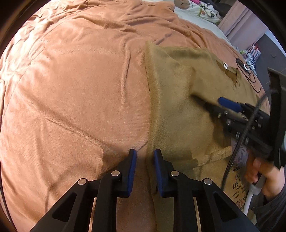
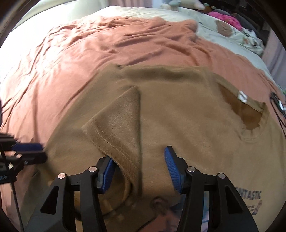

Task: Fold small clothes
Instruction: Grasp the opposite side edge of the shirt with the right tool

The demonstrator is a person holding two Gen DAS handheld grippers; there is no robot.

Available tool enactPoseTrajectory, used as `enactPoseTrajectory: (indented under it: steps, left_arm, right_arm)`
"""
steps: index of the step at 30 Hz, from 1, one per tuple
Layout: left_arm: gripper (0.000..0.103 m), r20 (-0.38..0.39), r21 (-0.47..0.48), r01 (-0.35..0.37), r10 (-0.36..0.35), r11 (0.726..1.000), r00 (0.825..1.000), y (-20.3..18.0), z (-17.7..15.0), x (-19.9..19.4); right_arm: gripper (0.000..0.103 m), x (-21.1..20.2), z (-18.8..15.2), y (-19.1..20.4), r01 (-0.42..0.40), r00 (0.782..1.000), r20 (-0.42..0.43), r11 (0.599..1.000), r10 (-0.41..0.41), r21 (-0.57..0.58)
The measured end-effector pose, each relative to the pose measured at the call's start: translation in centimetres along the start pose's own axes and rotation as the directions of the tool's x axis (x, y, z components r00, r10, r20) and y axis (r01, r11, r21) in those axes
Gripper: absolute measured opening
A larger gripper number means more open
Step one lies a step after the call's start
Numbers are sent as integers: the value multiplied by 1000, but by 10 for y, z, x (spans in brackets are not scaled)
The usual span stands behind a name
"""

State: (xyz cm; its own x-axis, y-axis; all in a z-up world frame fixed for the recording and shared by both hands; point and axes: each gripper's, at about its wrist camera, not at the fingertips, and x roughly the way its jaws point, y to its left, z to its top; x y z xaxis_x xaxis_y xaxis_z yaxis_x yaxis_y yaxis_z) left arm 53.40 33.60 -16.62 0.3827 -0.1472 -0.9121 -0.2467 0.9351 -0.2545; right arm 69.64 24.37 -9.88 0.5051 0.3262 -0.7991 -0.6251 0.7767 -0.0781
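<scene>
Your tan T-shirt (image 2: 178, 114) lay spread on the bed, over a salmon-pink fleece blanket (image 1: 75, 92) that was creased all over. Shirt sat toward the blanket's right side in the left wrist view, with its left edge running down between your left tool's pads. One sleeve (image 2: 118, 128) was folded in over the body, stitched hem showing. Neck opening (image 2: 246, 110) with a white label faced the far right. Printed lettering showed on the near part of the shirt.

Left tool (image 1: 143, 160): pads narrowed but with a gap between them, straddling the shirt's edge. They were not pressing on fabric, so it was released.

Right tool (image 2: 141, 160): pads stood apart with the folded sleeve's hem lying between them. The left pad touched or sat just beside the cloth, the right pad was clear of it. It was not clamped. Your hand (image 1: 259, 171) gripped its handle in the left wrist view.

Beyond the blanket was a cream bed cover (image 2: 139, 10). Soft toys and a pink cloth (image 2: 227, 17) lay at the far end, blurred. A black cable with a small white device (image 1: 247, 68) lay on the blanket just past the shirt's collar. At the far right were pale furniture (image 1: 237, 25) and a cluttered shelf, too small to make out.
</scene>
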Motion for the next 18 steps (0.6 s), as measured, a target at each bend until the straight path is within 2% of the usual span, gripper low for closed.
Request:
enactPoseTrajectory:
  steps: [3,7,12,16,18]
  left_arm:
    - [23,3,5,-10,10,1000,1000,-2,0,0]
    - [23,11,2,-15,15,1000,1000,-5,2,1]
    - [23,20,-5,-12,12,1000,1000,-3,-1,-2]
    - [23,22,-5,-6,6,1000,1000,-1,-4,-5]
    - [23,23,-2,-4,4,1000,1000,0,-4,-6]
  right_arm:
    - [46,2,-2,-19,35,999,-5,997,-35,66]
    - [46,-4,-6,-35,-15,1000,-3,990,15,141]
    - [47,-13,-4,-29,-121,993,14,983,120,136]
    - [47,-6,3,-21,-121,993,2,985,122,123]
    - [47,6,9,-27,-109,994,-15,981,113,162]
